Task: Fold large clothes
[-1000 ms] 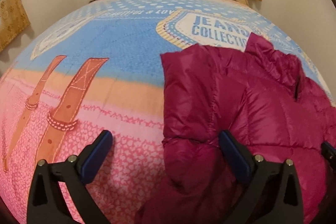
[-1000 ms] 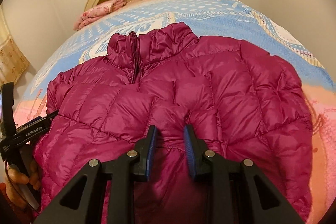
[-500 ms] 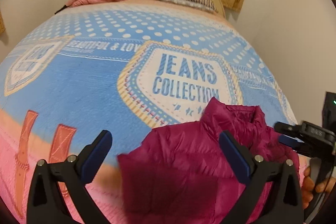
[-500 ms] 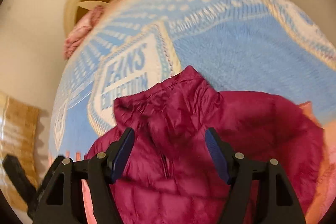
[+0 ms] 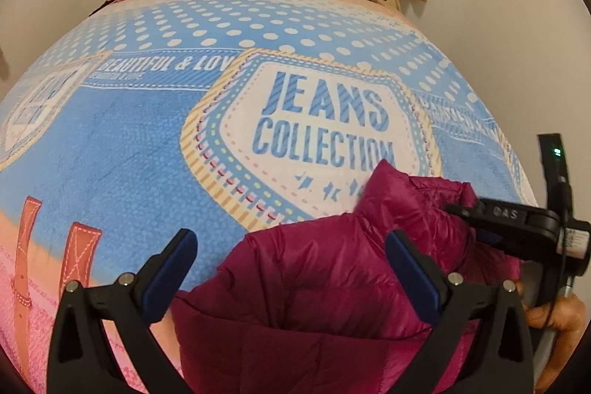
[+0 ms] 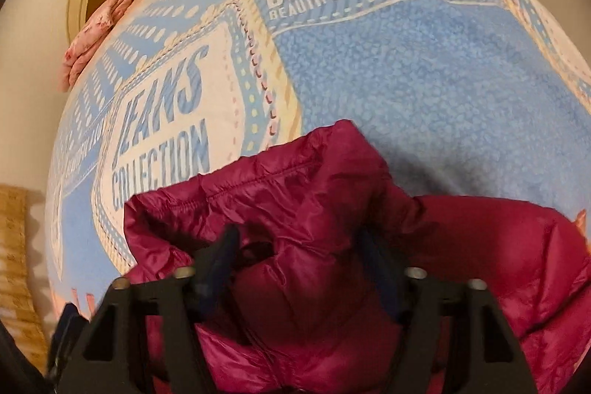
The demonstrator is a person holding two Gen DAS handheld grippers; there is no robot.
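1. The magenta puffer jacket point(image 5: 332, 287) lies bunched on the bed's blue blanket point(image 5: 140, 143), below the "JEANS COLLECTION" patch.
2. My left gripper point(image 5: 290, 274) is spread wide above it.
3. My right gripper point(image 6: 299, 264) is spread too, fingers straddling the collar folds.

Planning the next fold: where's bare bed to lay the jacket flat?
Free: blue blanket left of the JEANS COLLECTION patch, and the dotted band up to the pillows. Crowded: near edge, where the magenta jacket bunches by the left claw and right claw.

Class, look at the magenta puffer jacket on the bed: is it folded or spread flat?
Folded, partly: the jacket lies doubled into a bunched heap on the blanket, layers overlapping.
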